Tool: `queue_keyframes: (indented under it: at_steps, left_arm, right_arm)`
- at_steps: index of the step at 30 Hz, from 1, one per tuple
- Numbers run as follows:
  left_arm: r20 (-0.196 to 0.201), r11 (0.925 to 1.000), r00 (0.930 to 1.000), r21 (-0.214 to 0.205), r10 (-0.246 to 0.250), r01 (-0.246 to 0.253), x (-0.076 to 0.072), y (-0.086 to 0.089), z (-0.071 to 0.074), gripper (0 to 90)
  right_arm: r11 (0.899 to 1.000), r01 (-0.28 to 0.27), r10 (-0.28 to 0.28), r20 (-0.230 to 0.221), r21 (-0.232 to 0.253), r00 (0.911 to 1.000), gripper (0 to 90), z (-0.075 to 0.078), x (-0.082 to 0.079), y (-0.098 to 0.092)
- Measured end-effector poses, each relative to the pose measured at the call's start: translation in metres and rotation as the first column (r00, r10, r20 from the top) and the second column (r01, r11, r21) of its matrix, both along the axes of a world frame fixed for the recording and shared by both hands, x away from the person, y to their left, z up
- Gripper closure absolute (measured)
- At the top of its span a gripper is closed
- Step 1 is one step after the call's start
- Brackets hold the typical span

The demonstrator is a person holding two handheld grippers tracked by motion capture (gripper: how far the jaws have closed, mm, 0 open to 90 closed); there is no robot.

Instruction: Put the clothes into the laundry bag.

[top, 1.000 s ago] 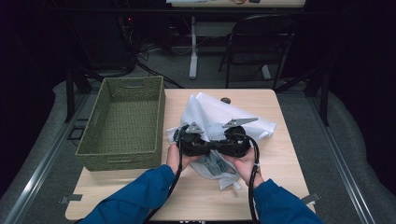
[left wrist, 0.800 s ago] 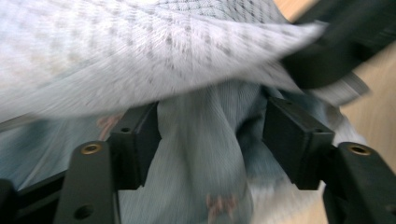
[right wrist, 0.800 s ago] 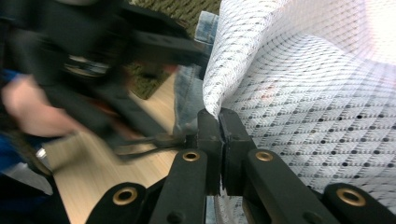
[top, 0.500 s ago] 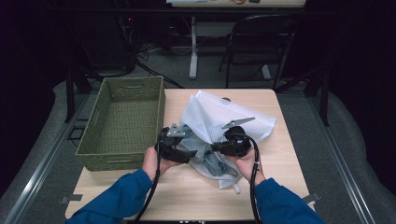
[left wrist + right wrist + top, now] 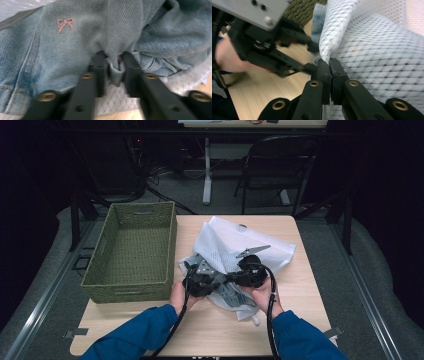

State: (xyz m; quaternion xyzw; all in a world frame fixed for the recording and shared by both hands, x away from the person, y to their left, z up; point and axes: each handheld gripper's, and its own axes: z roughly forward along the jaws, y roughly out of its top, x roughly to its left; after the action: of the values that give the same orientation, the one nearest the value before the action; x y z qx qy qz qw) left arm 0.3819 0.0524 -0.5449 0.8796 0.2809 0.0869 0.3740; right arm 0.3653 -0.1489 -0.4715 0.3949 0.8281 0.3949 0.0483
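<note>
Lying on the light wooden table (image 5: 300, 290), just right of the basket, a white mesh laundry bag (image 5: 235, 242) is holding a faded blue denim garment (image 5: 75, 47) that is spilling from its near, open end. A small pink embroidered bow (image 5: 65, 23) is showing on the denim in the left gripper view. The left gripper (image 5: 114, 66) is pinching a fold of this denim between its two black jaws, with mesh lying beneath them. The right gripper (image 5: 329, 62) is clenching the bag's white mesh edge, its jaws pressed almost together on the fabric. Both grippers are meeting near the table's front centre, the left gripper (image 5: 200, 281) close beside the right gripper (image 5: 248, 272) in the high view, each trailing a black cable toward the person. The left hand (image 5: 179, 296) and right hand (image 5: 261, 295) are gripping the tools from behind, with blue sleeves (image 5: 135, 337) entering from the bottom edge. Standing on the table's left side, the rectangular olive-green woven basket (image 5: 100, 275) is showing only its bare woven floor.
</note>
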Motion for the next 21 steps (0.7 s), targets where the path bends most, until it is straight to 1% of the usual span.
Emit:
queue_keyframes:
  at_steps: [1, 2, 3, 4, 5, 6, 7, 8, 9, 10, 11, 12, 13, 14, 15, 16, 17, 18, 19, 20, 21]
  left_arm:
    - [0.000, 0.9995, 0.9999, -0.030, 0.011, -0.011, 0.000, -0.003, -0.001, 79.2]
    - [0.000, 0.9995, 0.9999, -0.030, 0.011, -0.011, 0.000, -0.003, -0.001, 80.3]
    - [0.011, 0.9990, 0.9999, -0.042, 0.012, -0.012, 0.000, -0.005, 0.001, 80.8]
    - [0.021, 0.9975, 0.9997, -0.069, 0.016, -0.014, -0.001, -0.007, 0.004, 81.0]
    - [0.025, 0.9942, 0.9994, -0.106, 0.024, -0.021, -0.003, -0.009, 0.008, 81.2]
    - [0.045, 0.9871, 0.9986, -0.159, 0.029, -0.021, -0.005, -0.014, 0.019, 81.2]
    - [0.045, 0.9871, 0.9986, -0.159, 0.029, -0.021, -0.005, -0.014, 0.019, 81.3]
    - [0.061, 0.9826, 0.9976, -0.184, 0.034, -0.023, -0.005, -0.017, 0.025, 81.3]
    - [0.078, 0.9779, 0.9962, -0.208, 0.039, -0.022, -0.004, -0.019, 0.029, 81.2]
    - [0.078, 0.9714, 0.9954, -0.235, 0.057, -0.037, -0.003, -0.021, 0.032, 81.2]
    - [0.075, 0.9707, 0.9955, -0.237, 0.057, -0.038, 0.000, -0.023, 0.032, 81.2]
    - [0.038, 0.9755, 0.9981, -0.217, 0.048, -0.038, 0.007, -0.026, 0.024, 80.5]
    - [0.020, 0.9808, 0.9992, -0.193, 0.035, -0.031, 0.009, -0.027, 0.018, 79.8]
    - [0.007, 0.9855, 0.9998, -0.169, 0.019, -0.018, 0.009, -0.027, 0.013, 78.2]
    - [-0.001, 0.9878, 1.0000, -0.156, 0.006, -0.006, 0.009, -0.026, 0.009, 75.4]
    - [-0.004, 0.9914, 0.9999, -0.130, -0.012, 0.011, 0.009, -0.025, 0.008, 72.0]
    - [-0.004, 0.9914, 0.9999, -0.130, -0.012, 0.011, 0.009, -0.025, 0.008, 68.8]
    - [-0.016, 0.9935, 0.9994, -0.110, -0.031, 0.029, 0.007, -0.021, 0.012, 62.9]
    - [-0.018, 0.9954, 0.9989, -0.086, -0.043, 0.041, 0.006, -0.019, 0.015, 57.7]
    - [-0.025, 0.9956, 0.9984, -0.080, -0.050, 0.048, 0.004, -0.015, 0.018, 52.2]
    - [-0.025, 0.9956, 0.9984, -0.080, -0.050, 0.048, 0.004, -0.015, 0.018, 46.4]
  right_arm:
    - [1.000, 0.001, -0.001, 0.007, 0.000, 1.0000, 89.1, 0.001, -0.001, 0.001]
    - [1.000, -0.003, 0.002, 0.020, 0.009, 0.9998, 89.2, 0.002, -0.001, 0.001]
    - [1.000, -0.010, 0.009, 0.037, 0.013, 0.9993, 89.2, 0.004, -0.002, 0.001]
    - [1.000, -0.012, 0.011, 0.045, 0.023, 0.9989, 89.3, 0.007, -0.004, 0.001]
    - [0.999, -0.022, 0.019, 0.053, 0.047, 0.9984, 89.4, 0.010, -0.005, 0.001]
    - [0.998, -0.031, 0.027, 0.061, 0.060, 0.9978, 89.4, 0.014, -0.007, 0.002]
    - [0.997, -0.039, 0.035, 0.071, 0.069, 0.9969, 89.4, 0.018, -0.009, 0.003]
    - [0.995, -0.053, 0.046, 0.082, 0.088, 0.9956, 89.4, 0.021, -0.011, 0.002]
    - [0.992, -0.058, 0.049, 0.082, 0.110, 0.9955, 89.4, 0.024, -0.013, 0.002]
    - [0.992, -0.058, 0.049, 0.082, 0.110, 0.9955, 89.4, 0.024, -0.013, 0.002]
    - [0.992, -0.062, 0.053, 0.081, 0.113, 0.9953, 89.4, 0.026, -0.015, 0.000]
    - [0.993, -0.051, 0.045, 0.060, 0.108, 0.9972, 89.4, 0.025, -0.016, -0.004]
    - [0.996, -0.045, 0.041, 0.043, 0.083, 0.9982, 89.3, 0.022, -0.015, -0.008]
    - [0.999, -0.025, 0.024, 0.026, 0.045, 0.9994, 89.3, 0.018, -0.013, -0.011]
    - [1.000, -0.019, 0.019, 0.000, -0.011, 0.9998, 89.3, 0.012, -0.010, -0.013]
    - [1.000, -0.003, 0.002, -0.029, -0.023, 0.9996, 89.2, 0.006, -0.007, -0.016]
    - [0.999, 0.005, -0.008, -0.050, -0.047, 0.9987, 89.2, 0.000, -0.004, -0.018]
    - [0.997, 0.007, -0.012, -0.062, -0.079, 0.9980, 89.1, -0.004, -0.001, -0.020]
    - [0.997, 0.014, -0.019, -0.071, -0.073, 0.9973, 88.9, -0.006, 0.000, -0.021]
    - [0.996, 0.007, -0.014, -0.078, -0.087, 0.9968, 88.8, -0.007, 0.001, -0.022]
    - [0.995, 0.009, -0.016, -0.071, -0.097, 0.9974, 88.5, -0.007, 0.001, -0.022]
